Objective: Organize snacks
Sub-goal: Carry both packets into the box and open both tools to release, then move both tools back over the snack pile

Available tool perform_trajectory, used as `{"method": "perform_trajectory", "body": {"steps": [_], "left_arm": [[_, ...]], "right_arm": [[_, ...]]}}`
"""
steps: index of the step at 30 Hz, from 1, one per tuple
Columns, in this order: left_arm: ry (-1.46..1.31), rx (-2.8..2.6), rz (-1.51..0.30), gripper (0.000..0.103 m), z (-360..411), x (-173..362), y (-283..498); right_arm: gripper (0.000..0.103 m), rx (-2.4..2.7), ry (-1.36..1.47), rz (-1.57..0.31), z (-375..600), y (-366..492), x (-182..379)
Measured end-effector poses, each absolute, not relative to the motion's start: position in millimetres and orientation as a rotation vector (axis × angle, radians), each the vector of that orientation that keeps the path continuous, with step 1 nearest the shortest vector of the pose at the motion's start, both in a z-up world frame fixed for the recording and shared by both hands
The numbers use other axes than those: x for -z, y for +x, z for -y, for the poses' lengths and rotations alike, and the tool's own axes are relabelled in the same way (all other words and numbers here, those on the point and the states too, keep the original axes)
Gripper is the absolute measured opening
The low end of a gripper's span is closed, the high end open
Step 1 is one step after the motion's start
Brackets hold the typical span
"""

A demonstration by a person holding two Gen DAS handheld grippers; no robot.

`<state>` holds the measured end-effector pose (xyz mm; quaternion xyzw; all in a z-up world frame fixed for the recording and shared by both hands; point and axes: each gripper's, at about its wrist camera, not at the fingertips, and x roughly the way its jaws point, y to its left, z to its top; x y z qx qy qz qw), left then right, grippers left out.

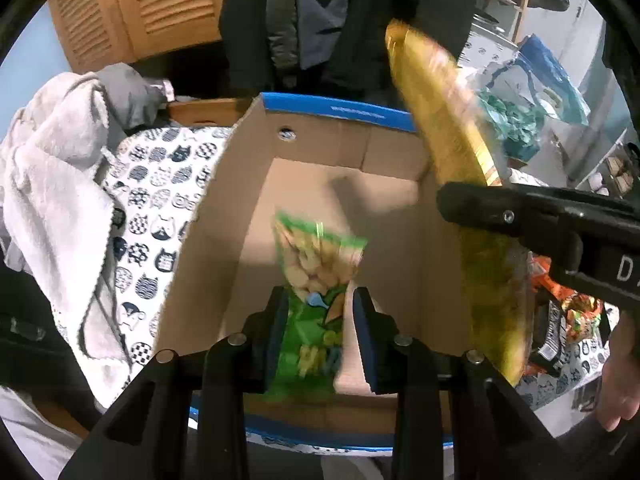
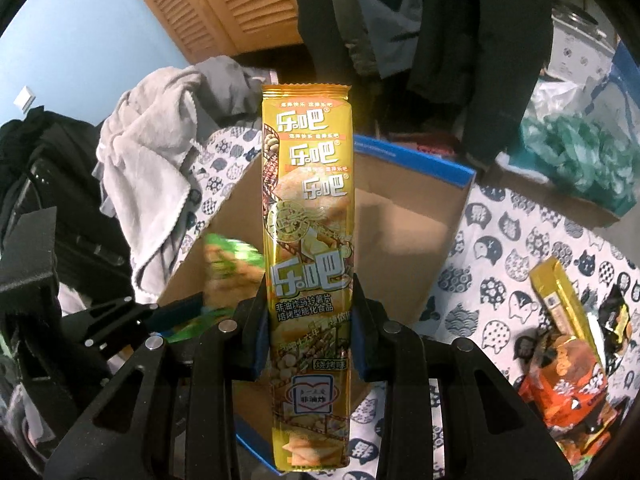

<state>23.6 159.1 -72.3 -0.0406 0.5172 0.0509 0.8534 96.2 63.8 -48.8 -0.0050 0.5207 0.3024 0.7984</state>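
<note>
Fingers of the left gripper (image 1: 322,328) are closed on a green snack bag (image 1: 316,280), held above the floor of the cardboard box (image 1: 256,184); those of the right gripper (image 2: 310,320) are clamped on a tall yellow chip packet (image 2: 308,216), upright between them. Both snacks are judged mid-placement; lowering and release inside the box are called for next. Loose snacks (image 2: 572,360) beyond the right finger, on the cat-print cloth (image 2: 500,248), are shown clearly only in the right view, while the box floor is shown in the left

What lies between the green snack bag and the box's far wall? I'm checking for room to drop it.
Only bare cardboard floor of the box, seen in the left wrist view beyond the green snack bag.
</note>
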Motion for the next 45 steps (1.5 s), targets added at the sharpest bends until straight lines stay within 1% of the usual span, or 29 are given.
{"method": "perform_trajectory", "body": {"steps": [1, 3, 6, 7, 9, 10, 11, 14, 15, 17, 22, 24, 29, 33, 45], "left_arm": [[-0.082, -0.112, -1.085, 0.035, -159.2, 71.3, 23.6], [-0.084, -0.121, -1.081, 0.045, -160.4, 68.5, 23.8], [-0.104, -0.132, -1.063, 0.049, -162.6, 63.8, 22.9], [-0.106, -0.131, -1.061, 0.05, -162.3, 63.0, 23.3], [-0.107, -0.128, -1.057, 0.055, -160.7, 61.2, 23.8], [-0.106, -0.125, -1.056, 0.056, -159.6, 60.8, 24.2], [-0.104, -0.119, -1.054, 0.057, -157.3, 60.2, 24.4], [-0.091, -0.095, -1.056, 0.06, -148.1, 59.3, 25.9], [-0.084, -0.09, -1.057, 0.063, -144.9, 59.2, 26.3], [-0.074, -0.08, -1.059, 0.066, -138.4, 58.8, 26.9], [-0.056, -0.04, -1.071, 0.067, -120.6, 58.0, 28.3], [-0.057, -0.02, -1.079, 0.07, -112.8, 57.6, 28.5], [-0.056, 0.016, -1.09, 0.071, -92.6, 56.3, 28.7], [-0.043, 0.046, -1.098, 0.075, -72.7, 56.0, 30.6], [0.043, 0.181, -1.169, 0.075, 3.4, 70.7, 32.6]], "right_arm": [[0.036, -0.646, -0.014, -1.115, -64.5, 95.8, 48.5], [0.037, -0.658, -0.006, -1.108, -64.7, 95.0, 46.4], [0.037, -0.656, -0.013, -1.102, -63.5, 94.4, 44.6], [0.039, -0.653, -0.016, -1.101, -62.9, 93.6, 44.1], [0.049, -0.646, -0.019, -1.098, -60.3, 91.6, 42.6], [0.058, -0.64, -0.019, -1.095, -58.7, 91.1, 41.6], [0.064, -0.629, -0.022, -1.088, -56.0, 89.6, 40.0], [0.072, -0.6, -0.054, -1.066, -46.7, 85.7, 35.4], [0.073, -0.591, -0.06, -1.058, -42.5, 84.8, 33.5], [0.075, -0.578, -0.068, -1.047, -33.5, 82.8, 31.0], [0.078, -0.53, -0.102, -1.016, -3.2, 74.3, 24.0], [0.079, -0.516, -0.112, -1.01, 6.8, 71.8, 22.6], [0.079, -0.467, -0.117, -1.005, 42.9, 65.1, 23.5], [0.079, -0.428, -0.104, -1.015, 75.1, 61.0, 26.1], [0.079, -0.294, -0.047, -1.028, 165.2, 42.9, 30.1]]}}
